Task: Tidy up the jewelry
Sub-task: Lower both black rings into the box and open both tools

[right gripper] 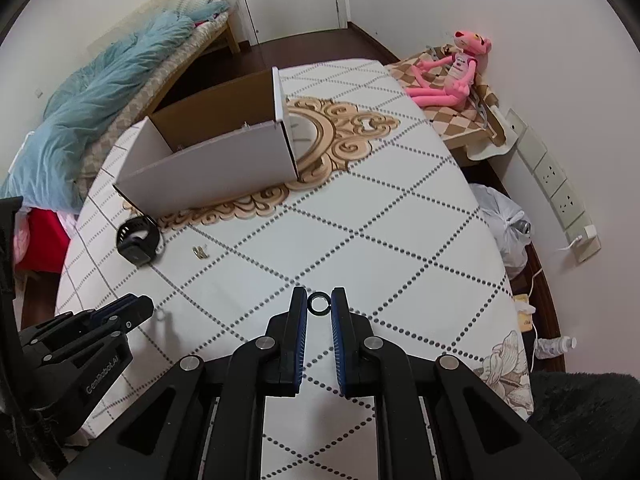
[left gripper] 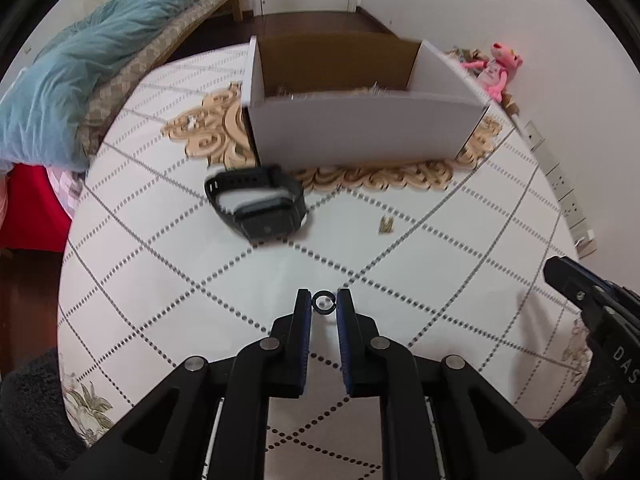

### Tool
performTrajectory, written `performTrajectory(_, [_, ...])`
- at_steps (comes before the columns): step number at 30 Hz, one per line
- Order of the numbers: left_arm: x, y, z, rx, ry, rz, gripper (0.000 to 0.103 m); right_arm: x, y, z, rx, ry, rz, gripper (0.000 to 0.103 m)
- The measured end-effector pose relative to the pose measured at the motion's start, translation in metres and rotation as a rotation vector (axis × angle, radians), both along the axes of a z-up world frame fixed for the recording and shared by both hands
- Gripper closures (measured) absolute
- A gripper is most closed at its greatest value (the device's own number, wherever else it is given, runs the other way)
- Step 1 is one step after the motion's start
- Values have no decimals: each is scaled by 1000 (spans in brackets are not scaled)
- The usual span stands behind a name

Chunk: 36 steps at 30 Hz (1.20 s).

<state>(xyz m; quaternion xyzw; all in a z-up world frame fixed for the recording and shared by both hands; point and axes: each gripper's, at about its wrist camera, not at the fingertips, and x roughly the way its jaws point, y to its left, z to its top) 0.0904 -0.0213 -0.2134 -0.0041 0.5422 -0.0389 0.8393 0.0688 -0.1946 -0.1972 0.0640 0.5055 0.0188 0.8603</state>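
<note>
My left gripper (left gripper: 324,304) is shut on a small black ring (left gripper: 324,303), held above the white patterned table (left gripper: 160,280). My right gripper (right gripper: 319,303) is shut on another black ring (right gripper: 319,303) over the table's near part. A black smartwatch (left gripper: 256,204) lies on the table in front of an open white cardboard box (left gripper: 360,136); it also shows in the right wrist view (right gripper: 137,242). A small gold piece (left gripper: 386,225) lies right of the watch, also in the right wrist view (right gripper: 200,253). The box (right gripper: 208,164) holds some small items along its inner wall.
A bed with a blue quilt (left gripper: 80,80) stands left of the table. A pink plush toy (right gripper: 448,76) sits on a side stand at the far right. Wall sockets (right gripper: 556,184) and a plastic bag (right gripper: 504,220) are to the right. The right gripper's body (left gripper: 592,312) shows at the left view's right edge.
</note>
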Motion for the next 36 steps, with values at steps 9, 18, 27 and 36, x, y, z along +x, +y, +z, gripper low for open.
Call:
performTrajectory(9, [38, 6, 74, -110, -97, -31, 93, 48, 6, 49, 94, -76, 56, 90])
performTrajectory(18, [143, 21, 90, -172, -35, -45, 93, 174, 26, 67, 141, -1, 144, 90])
performTrajectory(27, [190, 23, 75, -114, 43, -3, 89, 245, 34, 42, 103, 162, 190, 90])
performTrajectory(36, [189, 42, 76, -55, 21, 61, 34, 243, 29, 40, 54, 163, 172, 70])
